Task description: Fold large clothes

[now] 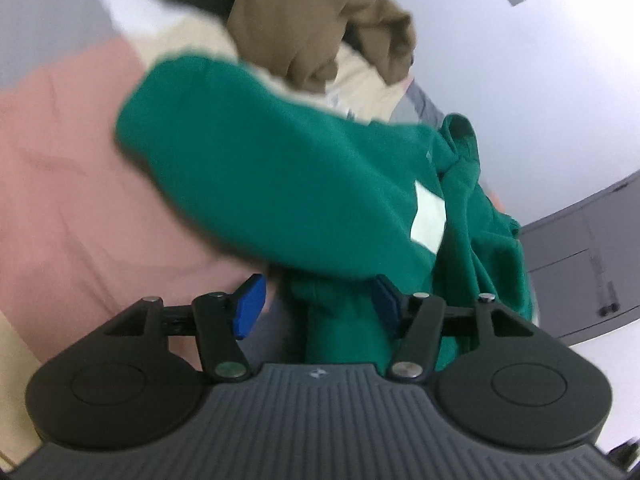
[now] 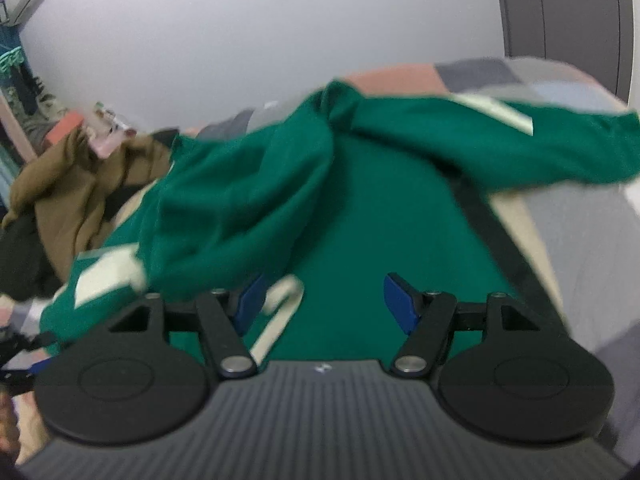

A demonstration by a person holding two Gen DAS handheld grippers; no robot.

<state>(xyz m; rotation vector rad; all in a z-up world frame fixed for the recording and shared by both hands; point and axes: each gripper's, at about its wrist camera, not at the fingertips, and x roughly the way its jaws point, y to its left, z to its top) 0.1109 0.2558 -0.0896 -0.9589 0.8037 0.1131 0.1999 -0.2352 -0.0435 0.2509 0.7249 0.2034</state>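
A large green garment with pale patches lies bunched and blurred on a pink bed cover. My left gripper is open, its blue pads wide apart, with a fold of the green cloth between and over them. In the right wrist view the same green garment spreads across the bed, one part flung to the right. My right gripper is open just above the green cloth, with a pale strip of the garment beside its left pad.
A brown garment is heaped on a cream cover behind the green one; it also shows at the left in the right wrist view. Grey cabinets stand to the right. A white wall is behind the bed.
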